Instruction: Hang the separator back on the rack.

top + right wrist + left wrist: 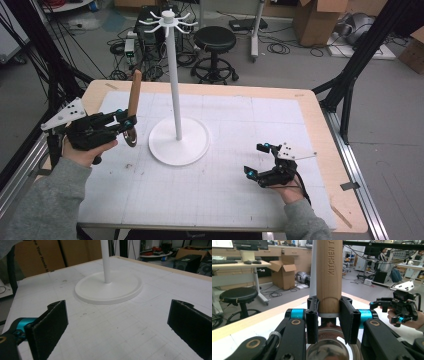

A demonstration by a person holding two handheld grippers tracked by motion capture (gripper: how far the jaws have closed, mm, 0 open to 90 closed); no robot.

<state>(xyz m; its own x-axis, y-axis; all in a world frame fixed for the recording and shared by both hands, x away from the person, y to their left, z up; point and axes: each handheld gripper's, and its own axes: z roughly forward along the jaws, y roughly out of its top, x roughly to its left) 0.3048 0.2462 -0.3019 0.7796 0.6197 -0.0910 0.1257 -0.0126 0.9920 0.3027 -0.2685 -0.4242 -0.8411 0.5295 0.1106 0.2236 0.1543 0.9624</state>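
My left gripper [126, 121] is shut on a kitchen tool with a wooden handle [134, 91] that points up and a round metal head [130, 138] that hangs below the jaws. Seen from the left gripper view, the handle [329, 275] sits clamped between the pads [348, 320], with the metal head [328, 347] underneath. A white hook stand [173, 75] rises from a round base [179, 142] at the table's middle, just right of the tool. My right gripper [255, 159] hovers open low over the mat at the right, and its empty jaws [117, 322] face the stand base [108, 290].
A white gridded mat [210, 185] covers the wooden table [320, 130]. Behind the table stand a black stool [215, 40], cables and cardboard boxes [315, 20]. Black frame legs [350, 75] flank both sides of the table.
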